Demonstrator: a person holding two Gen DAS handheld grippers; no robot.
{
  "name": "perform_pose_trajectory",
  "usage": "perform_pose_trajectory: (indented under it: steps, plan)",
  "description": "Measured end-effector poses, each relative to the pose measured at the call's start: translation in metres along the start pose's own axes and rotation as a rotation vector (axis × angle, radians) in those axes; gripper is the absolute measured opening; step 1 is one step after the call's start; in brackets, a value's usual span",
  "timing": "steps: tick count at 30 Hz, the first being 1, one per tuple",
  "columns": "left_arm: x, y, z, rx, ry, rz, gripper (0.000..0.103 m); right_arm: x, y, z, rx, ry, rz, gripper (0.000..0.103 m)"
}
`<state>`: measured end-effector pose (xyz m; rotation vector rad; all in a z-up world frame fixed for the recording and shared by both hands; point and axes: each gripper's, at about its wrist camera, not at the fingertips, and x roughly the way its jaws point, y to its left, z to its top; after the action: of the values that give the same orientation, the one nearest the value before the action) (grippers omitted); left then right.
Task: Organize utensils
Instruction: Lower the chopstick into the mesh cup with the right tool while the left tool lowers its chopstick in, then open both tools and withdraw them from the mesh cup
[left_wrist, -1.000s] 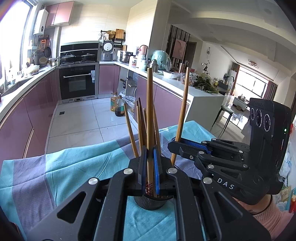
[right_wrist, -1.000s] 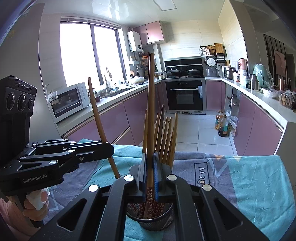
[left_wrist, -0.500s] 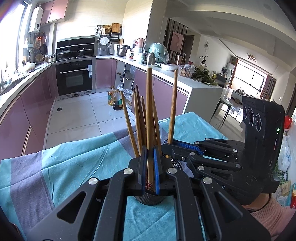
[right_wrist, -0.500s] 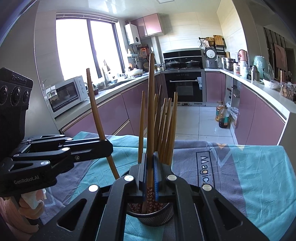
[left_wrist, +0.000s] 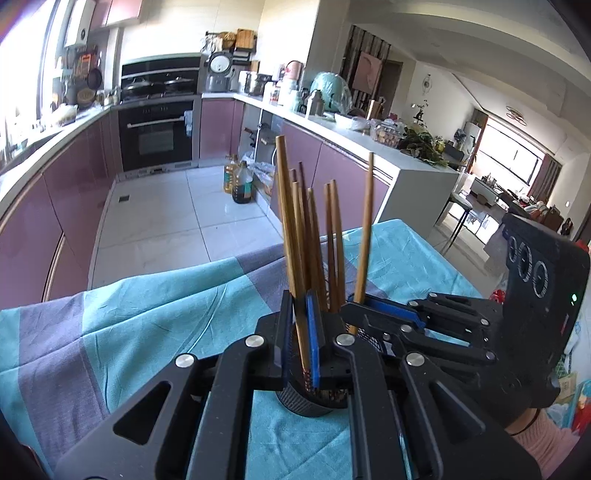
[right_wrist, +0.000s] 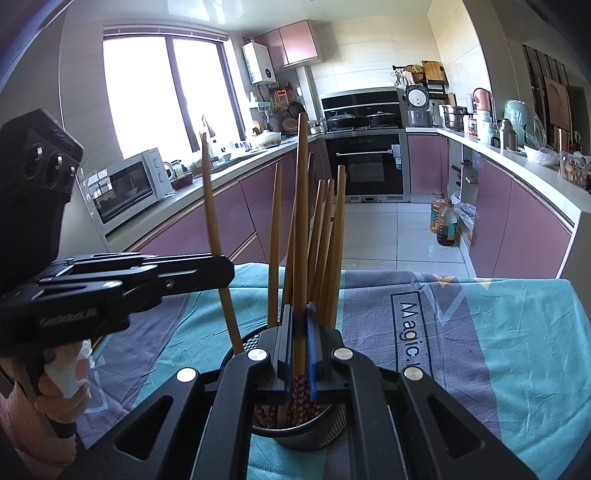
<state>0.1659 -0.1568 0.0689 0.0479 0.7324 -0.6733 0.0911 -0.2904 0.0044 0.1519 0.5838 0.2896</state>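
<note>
Chopsticks over teal tablecloth, kitchen

Wood, mesh metal, creased cloth

Matt brown wooden chopsticks; dark perforated metal holder; soft, wrinkled teal-and-grey cloth; matt black plastic grippers with shiny metal rivets; glossy purple cabinet fronts.

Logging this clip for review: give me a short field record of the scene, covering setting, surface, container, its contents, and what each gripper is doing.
setting: home kitchen
surface: table under a teal and grey cloth
container: metal mesh holder, upright on the cloth
contents: wooden chopsticks standing inside
left gripper: shut on one chopstick, its lower end in the holder
right gripper: shut on another chopstick, its patterned end down in the holder
</note>
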Motion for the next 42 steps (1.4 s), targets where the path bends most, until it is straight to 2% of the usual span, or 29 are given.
perform_pose_trajectory:
  steps: [3, 9, 14, 24, 26, 39, 42]
  plan:
    - [0.004, 0.006, 0.004, -0.037, 0.018, -0.073, 0.007, 0.0, -0.002, 0.0, 0.01, 0.001, 0.007, 0.006]
    - [0.006, 0.005, 0.008, -0.034, 0.005, -0.107, 0.007, 0.001, -0.004, 0.0, 0.012, 0.001, 0.011, 0.006]
    - [0.022, 0.003, 0.001, -0.013, 0.041, -0.077, 0.007, 0.002, -0.004, -0.002, 0.014, 0.006, 0.013, 0.006]
    - [0.046, 0.001, -0.003, 0.005, 0.065, -0.026, 0.008, 0.007, -0.008, -0.003, 0.033, 0.017, 0.018, 0.006]
    - [0.044, 0.004, -0.011, 0.005, 0.064, -0.02, 0.008, 0.008, -0.009, -0.003, 0.036, 0.018, 0.019, 0.006]
    - [0.044, -0.001, -0.016, 0.026, 0.044, 0.019, 0.009, 0.01, -0.011, -0.001, 0.044, 0.02, 0.015, 0.007]
    - [0.042, -0.004, -0.019, 0.03, 0.035, 0.023, 0.013, 0.01, -0.01, -0.001, 0.043, 0.019, 0.014, 0.007]
